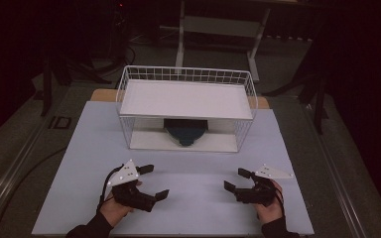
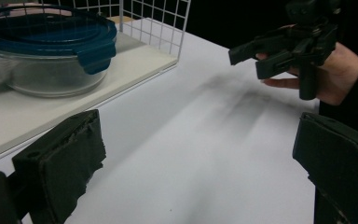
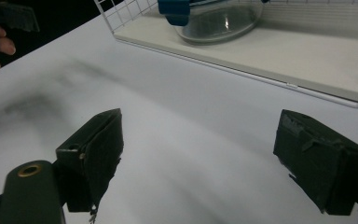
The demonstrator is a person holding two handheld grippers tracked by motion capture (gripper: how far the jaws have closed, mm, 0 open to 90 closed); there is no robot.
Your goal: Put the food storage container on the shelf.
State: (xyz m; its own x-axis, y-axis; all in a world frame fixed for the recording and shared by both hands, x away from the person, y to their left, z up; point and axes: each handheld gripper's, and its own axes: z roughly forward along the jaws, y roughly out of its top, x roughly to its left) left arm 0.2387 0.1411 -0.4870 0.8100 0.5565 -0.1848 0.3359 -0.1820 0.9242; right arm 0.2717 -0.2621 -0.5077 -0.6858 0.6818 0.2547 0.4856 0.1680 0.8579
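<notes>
Your left gripper and right gripper gaped empty over bare table; the rack half-hid a bowl.

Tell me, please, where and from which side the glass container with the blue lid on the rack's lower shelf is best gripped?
Probably from the rack's open front, since the upper shelf covers the glass container from above. Its round glass body looks wide and slick, so the better hold is likely the blue lid at its rim or a protruding latch tab, approached level. Both the left gripper and right gripper are open.
</notes>
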